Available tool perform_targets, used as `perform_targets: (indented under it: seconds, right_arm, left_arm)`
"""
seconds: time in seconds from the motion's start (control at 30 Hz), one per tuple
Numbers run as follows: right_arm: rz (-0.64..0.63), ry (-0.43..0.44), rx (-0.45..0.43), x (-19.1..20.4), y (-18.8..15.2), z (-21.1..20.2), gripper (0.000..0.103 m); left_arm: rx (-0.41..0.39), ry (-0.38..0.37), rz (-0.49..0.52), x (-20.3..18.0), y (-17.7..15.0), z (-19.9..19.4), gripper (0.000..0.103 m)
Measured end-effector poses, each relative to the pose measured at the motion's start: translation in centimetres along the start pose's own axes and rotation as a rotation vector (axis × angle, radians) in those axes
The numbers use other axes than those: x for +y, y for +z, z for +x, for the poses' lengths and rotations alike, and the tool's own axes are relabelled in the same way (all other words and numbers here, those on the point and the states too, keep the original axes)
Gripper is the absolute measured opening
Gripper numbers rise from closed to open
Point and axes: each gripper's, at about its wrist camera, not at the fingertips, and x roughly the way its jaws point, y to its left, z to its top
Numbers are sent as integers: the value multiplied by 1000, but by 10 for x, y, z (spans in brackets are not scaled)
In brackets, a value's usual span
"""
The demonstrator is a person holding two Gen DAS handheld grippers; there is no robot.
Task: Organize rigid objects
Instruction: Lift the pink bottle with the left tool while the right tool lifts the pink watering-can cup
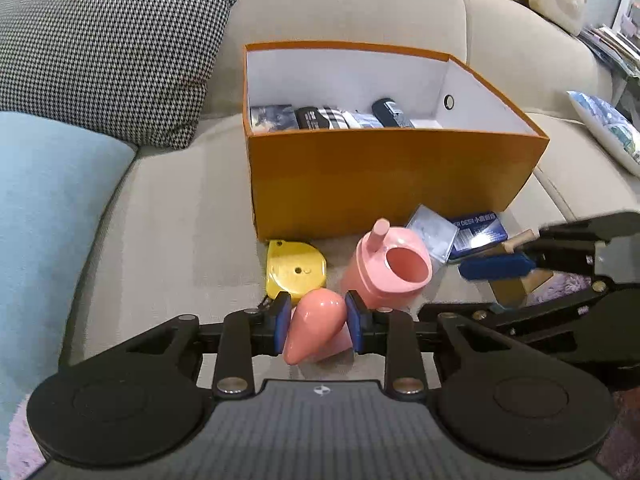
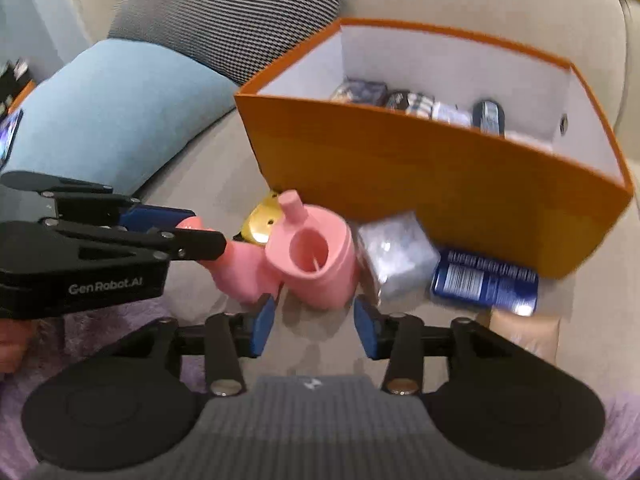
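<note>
My left gripper point(image 1: 318, 326) is shut on a pink teardrop-shaped piece point(image 1: 314, 328), low over the sofa seat; it also shows in the right wrist view point(image 2: 236, 268). A pink cup with a spout point(image 1: 386, 268) point(image 2: 316, 260) stands just beyond it. My right gripper point(image 2: 314, 326) is open and empty, its blue pads point(image 2: 262, 326) either side of the cup's near edge. A yellow tape-measure-like case point(image 1: 294, 268) point(image 2: 260, 224) lies by the orange box point(image 1: 392, 176) point(image 2: 432, 184), which holds several small packs.
A clear plastic box point(image 1: 432, 232) point(image 2: 396, 260) and a blue pack point(image 1: 478, 234) point(image 2: 484, 282) lie in front of the orange box. A checked cushion point(image 1: 104, 56) and a light blue cushion point(image 1: 44, 208) lie to the left.
</note>
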Motion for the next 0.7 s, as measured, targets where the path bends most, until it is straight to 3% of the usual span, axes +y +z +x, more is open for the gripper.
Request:
perform_targets:
  seconds: [0.07,0.13,0.2,0.33,0.7]
  right_arm:
    - [-55,-9,-8,3,3,3,52]
    - [-109,-5,-15,5,5,6,53]
    - [-169,-2,-22,8,7,9,59]
    - [-314,-9,-21,11,11,19,63]
    - [-553,57,3,12,29,46,71]
  left_arm:
    - [13,-5,1,2,0,3,36]
    - [24,-3,17,1,0,4,43]
    - [31,5,35,0,-2,4,45]
    - [71,-14,38,0,-6,10,46]
    - [32,-38,-38,5,-5,17,46]
